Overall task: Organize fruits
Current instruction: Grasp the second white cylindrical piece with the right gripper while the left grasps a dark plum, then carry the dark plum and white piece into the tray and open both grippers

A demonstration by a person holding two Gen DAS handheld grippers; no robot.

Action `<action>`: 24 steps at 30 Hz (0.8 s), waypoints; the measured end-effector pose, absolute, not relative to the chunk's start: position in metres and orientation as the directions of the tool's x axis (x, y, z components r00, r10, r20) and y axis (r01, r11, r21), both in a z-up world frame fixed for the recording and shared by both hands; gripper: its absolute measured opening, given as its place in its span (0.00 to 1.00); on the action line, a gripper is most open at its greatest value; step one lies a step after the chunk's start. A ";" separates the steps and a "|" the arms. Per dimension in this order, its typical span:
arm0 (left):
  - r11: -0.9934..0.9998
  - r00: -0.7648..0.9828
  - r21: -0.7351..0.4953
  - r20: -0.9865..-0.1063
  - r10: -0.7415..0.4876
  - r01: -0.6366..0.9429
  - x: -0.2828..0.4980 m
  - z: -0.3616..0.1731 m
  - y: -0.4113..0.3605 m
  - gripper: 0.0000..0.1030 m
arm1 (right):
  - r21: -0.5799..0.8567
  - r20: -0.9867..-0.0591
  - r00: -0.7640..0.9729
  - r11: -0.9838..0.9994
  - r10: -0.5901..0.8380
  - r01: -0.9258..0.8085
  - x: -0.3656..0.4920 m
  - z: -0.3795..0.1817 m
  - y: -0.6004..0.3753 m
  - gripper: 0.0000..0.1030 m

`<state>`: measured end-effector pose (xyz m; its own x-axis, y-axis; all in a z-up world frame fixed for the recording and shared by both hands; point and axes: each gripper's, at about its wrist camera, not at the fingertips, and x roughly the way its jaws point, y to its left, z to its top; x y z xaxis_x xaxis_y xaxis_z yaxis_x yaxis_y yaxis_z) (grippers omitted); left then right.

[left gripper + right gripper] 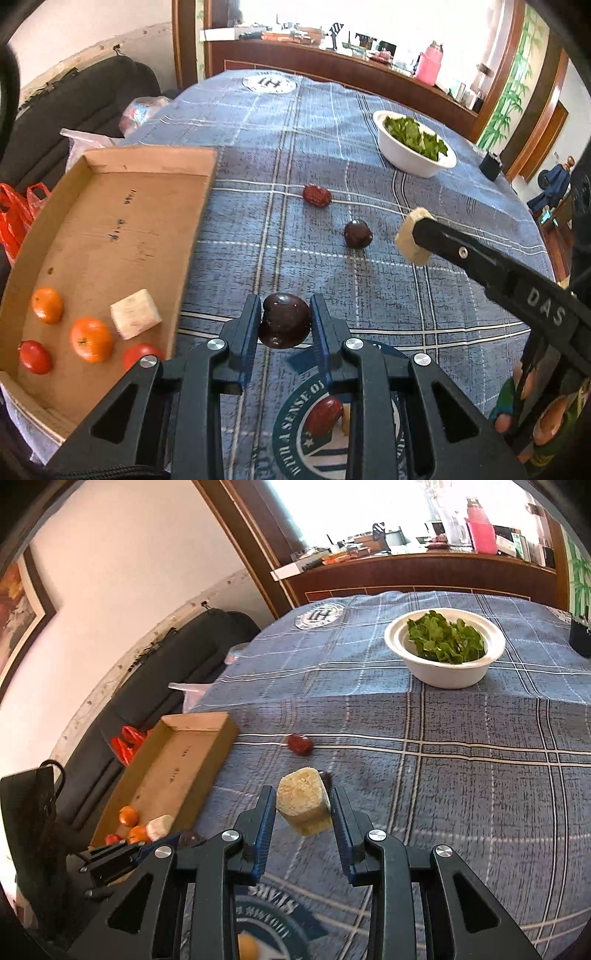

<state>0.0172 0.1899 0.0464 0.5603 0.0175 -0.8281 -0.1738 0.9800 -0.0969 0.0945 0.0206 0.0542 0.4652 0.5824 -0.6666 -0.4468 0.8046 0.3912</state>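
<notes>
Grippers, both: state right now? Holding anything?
Left gripper: closed on a dark plum, just above the tablecloth.
Right gripper: closed on a pale cut chunk, lifted off the cloth.

**Pale chunk held above the plaid desk**

The right gripper (303,808) has its jaws closed on a pale cut chunk (303,805), lifted off the blue plaid desk (461,794). Just beyond lies a red date (300,744). To the left, a cardboard tray (177,764) holds oranges (128,816), a tomato (112,839) and another pale chunk (159,827). Far right stands a white bowl (443,674) of greens (445,640).
</notes>
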 end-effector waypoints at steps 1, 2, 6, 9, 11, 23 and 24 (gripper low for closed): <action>0.980 0.565 -0.096 -0.825 0.021 -0.177 0.015 0.049 0.192 0.24 | 0.391 -0.663 0.466 0.801 0.587 -0.453 0.090 0.057 0.022 0.30; 0.979 0.569 -0.094 -0.822 0.027 -0.182 0.013 0.051 0.194 0.24 | 0.391 -0.659 0.466 0.799 0.590 -0.457 0.088 0.060 0.023 0.30; 0.975 0.578 -0.081 -0.814 0.055 -0.206 0.005 0.058 0.202 0.24 | 0.391 -0.646 0.465 0.786 0.605 -0.479 0.078 0.069 0.030 0.30; 0.973 0.581 -0.074 -0.811 0.069 -0.218 0.001 0.060 0.207 0.24 | 0.392 -0.641 0.461 0.778 0.613 -0.490 0.074 0.073 0.036 0.30; 0.971 0.583 -0.070 -0.808 0.079 -0.230 -0.002 0.062 0.211 0.24 | 0.394 -0.640 0.456 0.773 0.619 -0.497 0.071 0.074 0.040 0.30; 0.962 0.598 -0.066 -0.794 0.110 -0.265 -0.016 0.070 0.231 0.24 | 0.378 -0.636 0.438 0.752 0.635 -0.540 0.054 0.081 0.064 0.30; 0.961 0.598 -0.067 -0.794 0.111 -0.267 -0.017 0.070 0.232 0.24 | 0.377 -0.636 0.438 0.751 0.635 -0.542 0.053 0.081 0.066 0.30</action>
